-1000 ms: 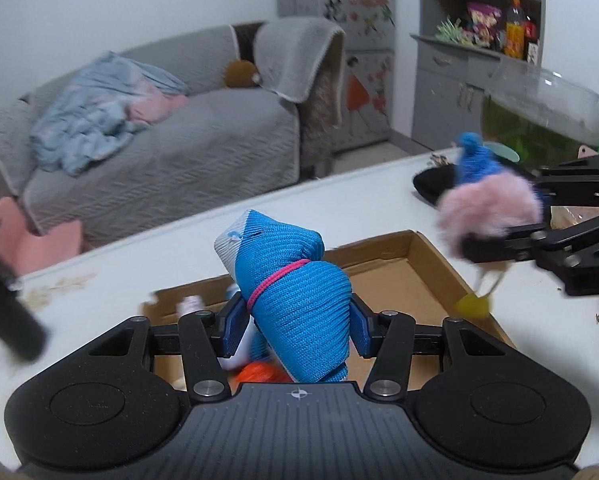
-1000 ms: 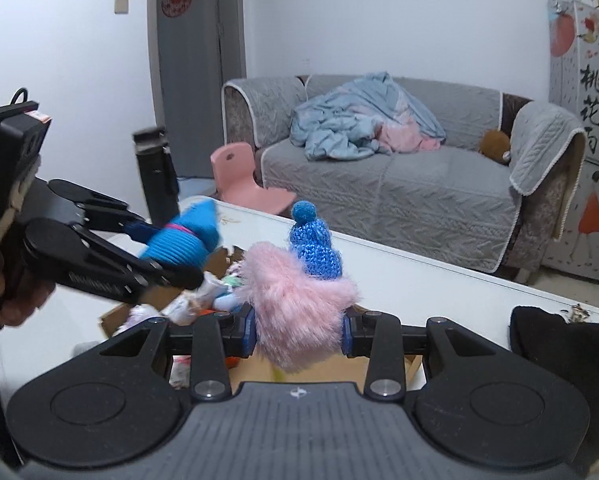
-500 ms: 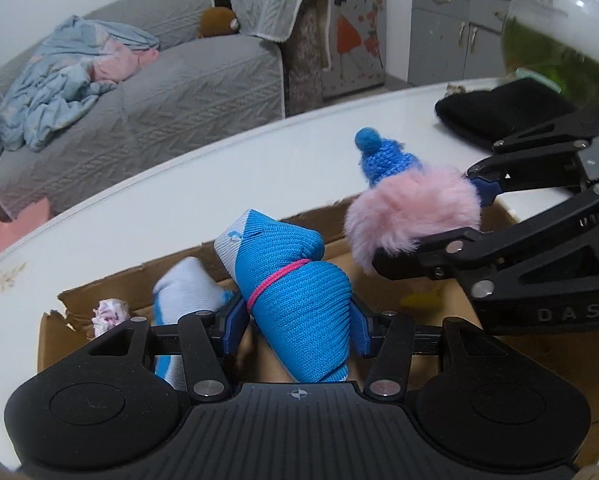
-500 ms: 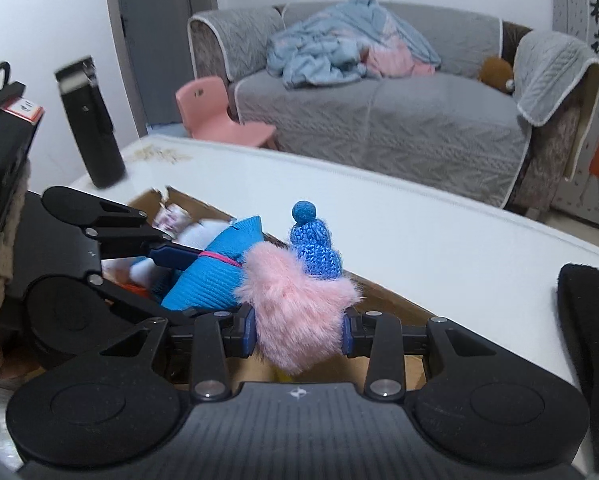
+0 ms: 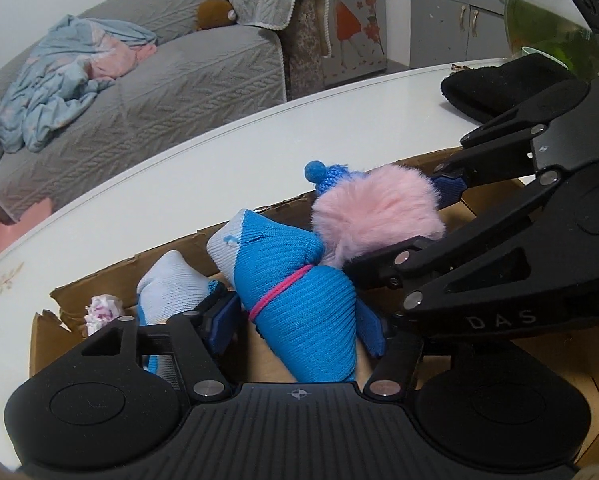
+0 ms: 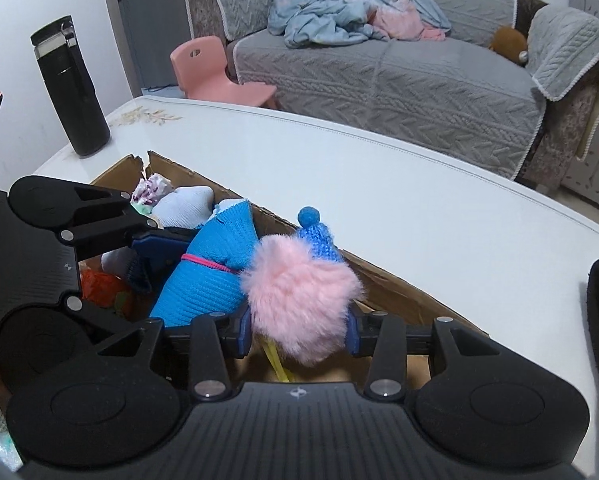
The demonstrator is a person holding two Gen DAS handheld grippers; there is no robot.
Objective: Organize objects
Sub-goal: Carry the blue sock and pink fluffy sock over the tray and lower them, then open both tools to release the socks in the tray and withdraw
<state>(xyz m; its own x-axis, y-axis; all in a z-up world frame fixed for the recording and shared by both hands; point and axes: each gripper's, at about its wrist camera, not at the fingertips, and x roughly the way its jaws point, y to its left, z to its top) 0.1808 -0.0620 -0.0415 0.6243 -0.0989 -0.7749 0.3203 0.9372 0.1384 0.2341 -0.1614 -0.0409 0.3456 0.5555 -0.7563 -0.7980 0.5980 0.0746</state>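
Two hand-held grippers over one open cardboard box (image 5: pixel 99 286) on the white bench (image 6: pixel 419 200). Left to right in the left wrist view: one crumpled white-and-pink wad (image 5: pixel 103 310) and one pale blue sock (image 5: pixel 167 292) lie in the box. Next, one rolled blue sock bundle (image 5: pixel 299 300), bound by a pink band, sits between the pads of the left hand-held gripper (image 5: pixel 299 324); the pad on its near side stands slightly off the cloth. One pink fluffy pompom (image 5: pixel 379 216), topped by a small blue knitted hat (image 5: pixel 327 174), is clamped in the right hand-held gripper (image 5: pixel 415 220) and touches the sock bundle. Both items hang above the box interior. One black cloth (image 5: pixel 511 84) lies on the bench at far right. In the right wrist view, one black flask (image 6: pixel 69 88) stands near the bench's left corner.
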